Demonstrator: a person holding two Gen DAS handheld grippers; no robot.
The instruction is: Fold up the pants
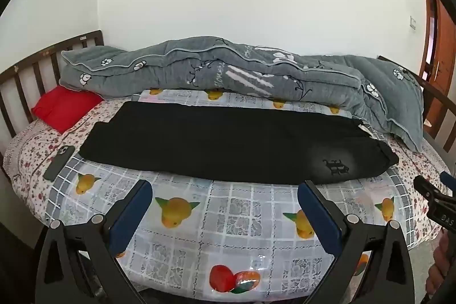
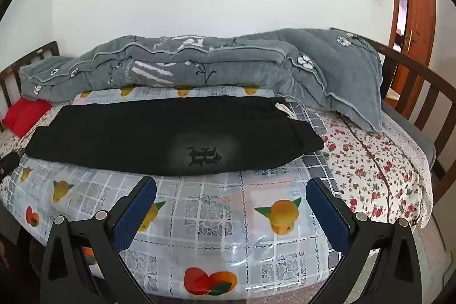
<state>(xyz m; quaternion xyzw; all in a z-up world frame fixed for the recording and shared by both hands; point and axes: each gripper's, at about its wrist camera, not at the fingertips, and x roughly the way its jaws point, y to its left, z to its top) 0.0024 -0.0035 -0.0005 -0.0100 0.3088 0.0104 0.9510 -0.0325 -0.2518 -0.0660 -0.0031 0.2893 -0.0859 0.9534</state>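
Black pants (image 1: 222, 141) lie flat across the bed, one leg folded over the other, waistband at the right with a white drawstring (image 1: 367, 130) and a small logo (image 1: 336, 165). They also show in the right wrist view (image 2: 159, 133). My left gripper (image 1: 225, 187) is open and empty, held above the plastic fruit-print sheet (image 1: 228, 218) just in front of the pants' near edge. My right gripper (image 2: 230, 184) is open and empty, in front of the waist end near the logo (image 2: 203, 157). The right gripper's tip shows at the right edge of the left wrist view (image 1: 433, 190).
A rolled grey quilt (image 1: 228, 70) lies behind the pants along the wall. A red pillow (image 1: 65, 107) and a phone (image 1: 58, 161) lie at the left. Wooden bed rails (image 2: 413, 93) stand at both ends. A floral sheet (image 2: 379, 161) covers the right side.
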